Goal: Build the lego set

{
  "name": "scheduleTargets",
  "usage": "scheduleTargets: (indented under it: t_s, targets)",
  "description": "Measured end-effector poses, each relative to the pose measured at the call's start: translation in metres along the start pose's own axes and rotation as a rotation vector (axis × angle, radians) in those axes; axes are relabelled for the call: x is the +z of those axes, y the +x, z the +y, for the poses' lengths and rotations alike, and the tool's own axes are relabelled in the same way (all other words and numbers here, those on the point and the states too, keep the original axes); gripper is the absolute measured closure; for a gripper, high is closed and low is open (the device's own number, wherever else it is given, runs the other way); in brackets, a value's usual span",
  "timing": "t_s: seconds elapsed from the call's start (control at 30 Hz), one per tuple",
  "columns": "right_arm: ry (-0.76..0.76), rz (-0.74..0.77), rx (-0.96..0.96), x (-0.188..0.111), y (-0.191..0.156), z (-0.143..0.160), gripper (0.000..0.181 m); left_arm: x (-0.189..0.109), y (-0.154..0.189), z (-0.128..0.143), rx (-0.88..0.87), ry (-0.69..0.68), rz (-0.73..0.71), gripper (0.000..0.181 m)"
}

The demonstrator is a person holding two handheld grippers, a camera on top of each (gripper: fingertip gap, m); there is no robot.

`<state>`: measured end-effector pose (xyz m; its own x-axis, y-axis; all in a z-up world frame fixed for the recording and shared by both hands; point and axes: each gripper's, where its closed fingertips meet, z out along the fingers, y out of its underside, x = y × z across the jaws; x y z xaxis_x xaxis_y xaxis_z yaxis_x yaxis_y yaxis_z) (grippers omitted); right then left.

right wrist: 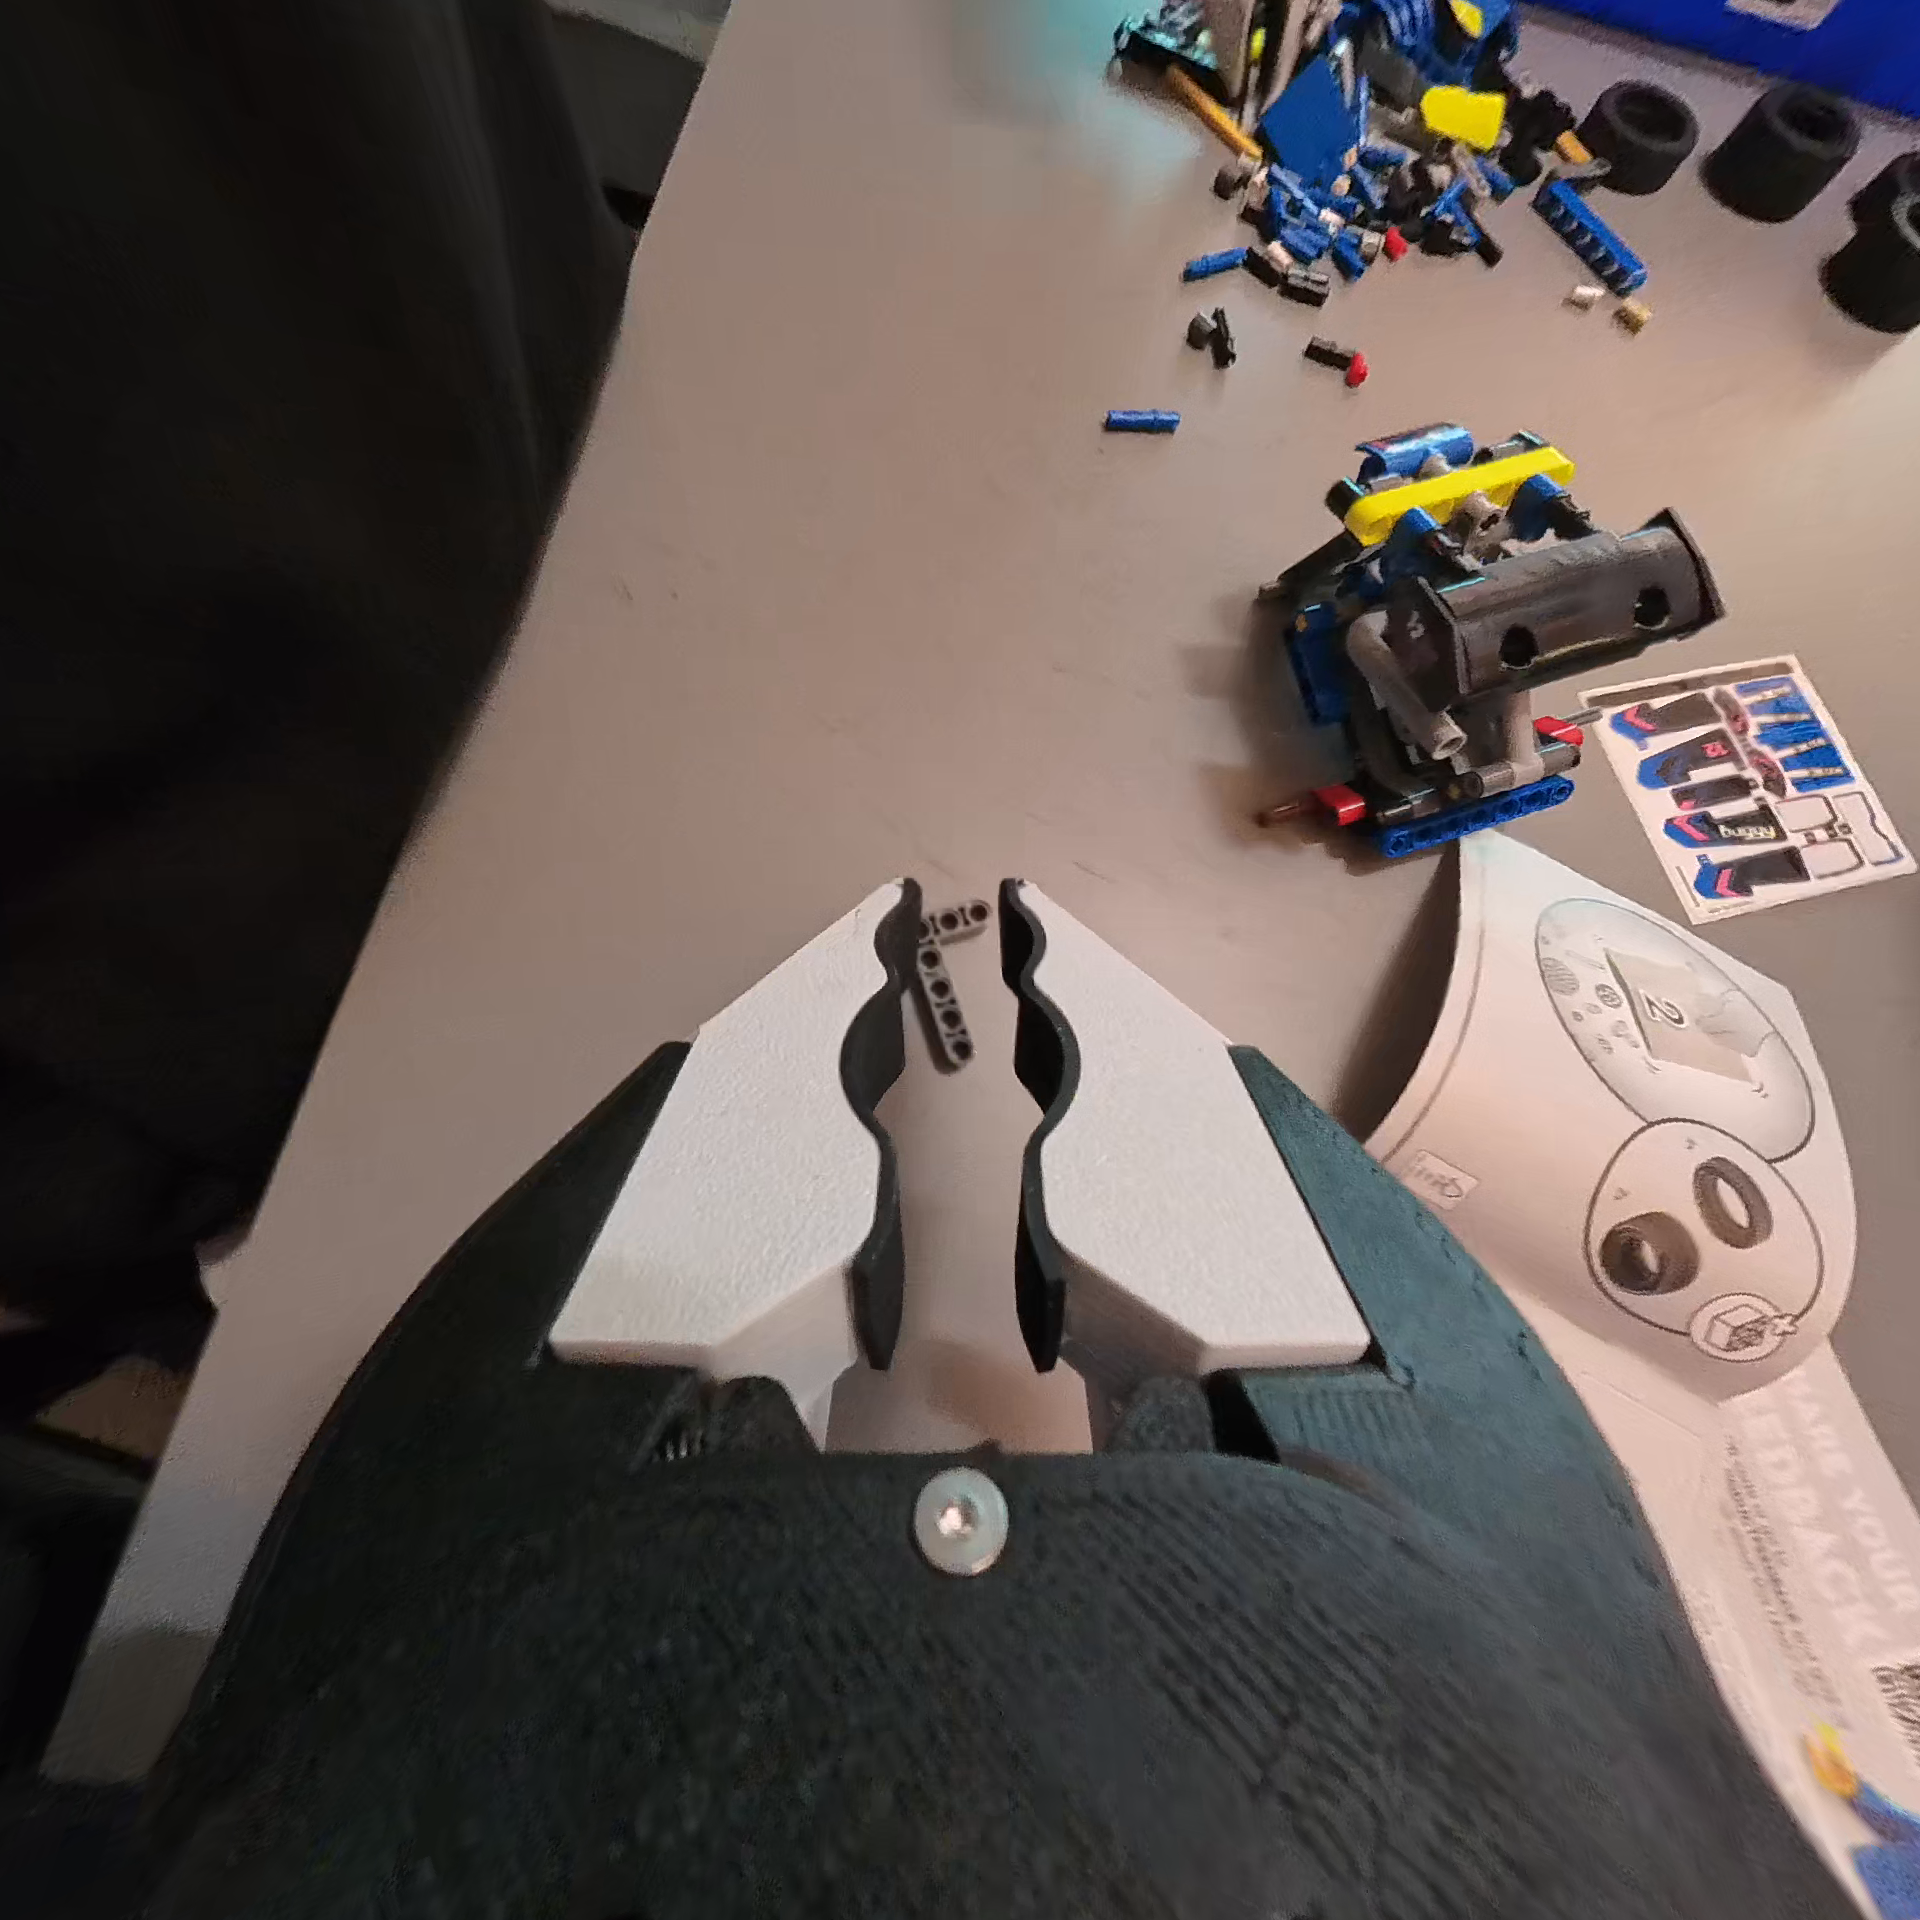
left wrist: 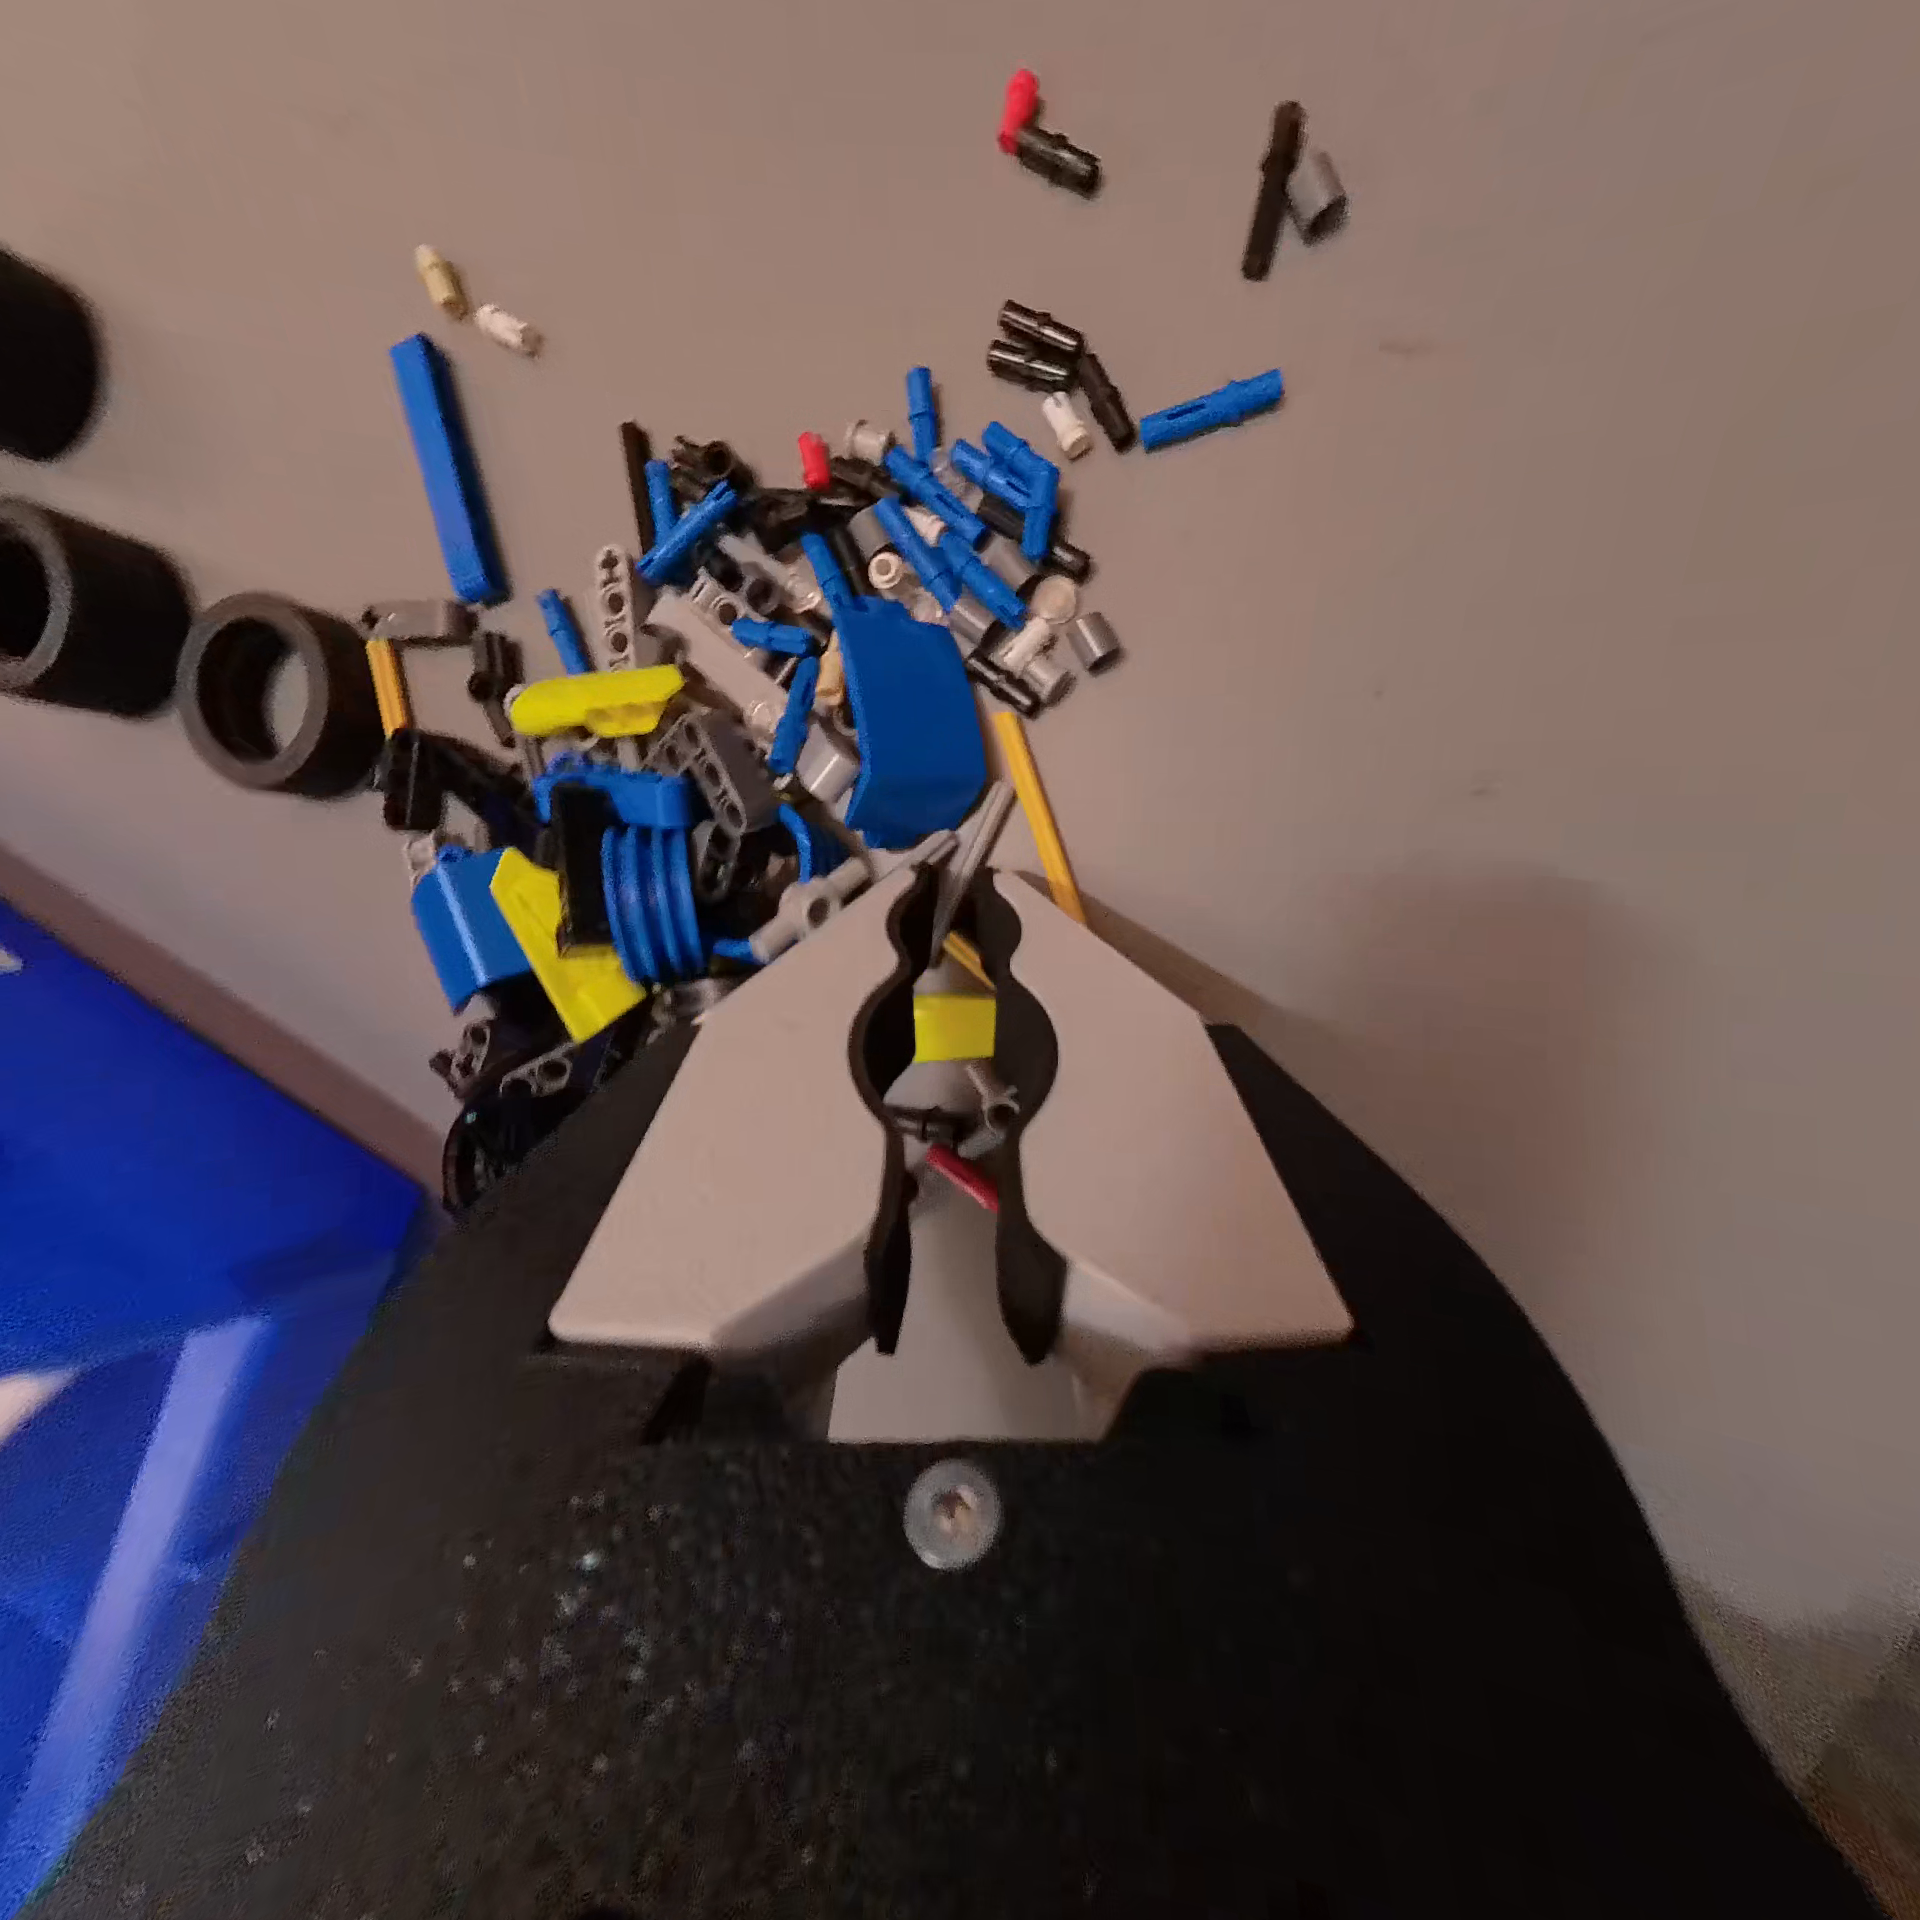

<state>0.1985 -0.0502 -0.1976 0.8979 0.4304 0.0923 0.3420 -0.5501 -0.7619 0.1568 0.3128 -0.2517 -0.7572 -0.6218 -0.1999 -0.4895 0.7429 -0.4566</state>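
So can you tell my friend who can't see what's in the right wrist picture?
The right tool hangs open above a small dark grey L-shaped beam lying on the pale table. Farther right stand a half-built blue, yellow and black model, a sticker sheet and a curled paper bag; a heap of loose pieces and black tyres lie beyond.

The light around me is warm and rather dim. My left tongs [left wrist: 951, 883] throw a soft shadow on the bench [left wrist: 1455, 623] to the right. The black tires [left wrist: 275, 707] look blurred, and the wide lens bends the edges. A teal glare lies on the far bench in my right view.
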Motion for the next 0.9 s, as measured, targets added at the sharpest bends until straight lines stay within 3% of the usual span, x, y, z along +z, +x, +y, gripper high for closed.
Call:
scheduleTargets:
  t_s: [0.03,0.2,0.3,0.4,0.5,0.63,0.77,0.9]
  targets:
    - [0.019,0.013,0.014,0.0,-0.003,-0.002,0.168,0.003,0.002,0.0,0.028,-0.015,0.015,0.176]
    - [0.074,0.122,0.088,-0.002,-0.006,0.001,0.167,0.007,0.003,-0.004,0.029,-0.046,0.018,0.18]
    - [0.083,0.281,0.129,-0.009,0.007,0.003,0.163,-0.002,0.004,-0.019,0.008,0.035,-0.012,0.18]
    - [0.095,0.363,0.153,-0.011,0.007,-0.003,0.157,-0.032,0.008,-0.062,-0.049,0.186,-0.073,0.18]
    - [0.094,0.413,0.096,-0.008,0.004,-0.011,0.159,-0.045,0.039,-0.131,-0.002,0.333,-0.052,0.181]
    - [0.156,0.354,0.049,0.008,-0.006,-0.031,0.162,0.002,0.123,-0.22,0.091,0.432,0.197,0.181]
    - [0.112,0.433,-0.117,0.012,-0.007,-0.041,0.164,0.044,0.164,-0.265,0.123,0.414,0.336,0.181]
    - [-0.046,0.531,-0.216,0.01,-0.002,-0.021,0.16,0.058,0.178,-0.284,0.114,0.386,0.401,0.181]
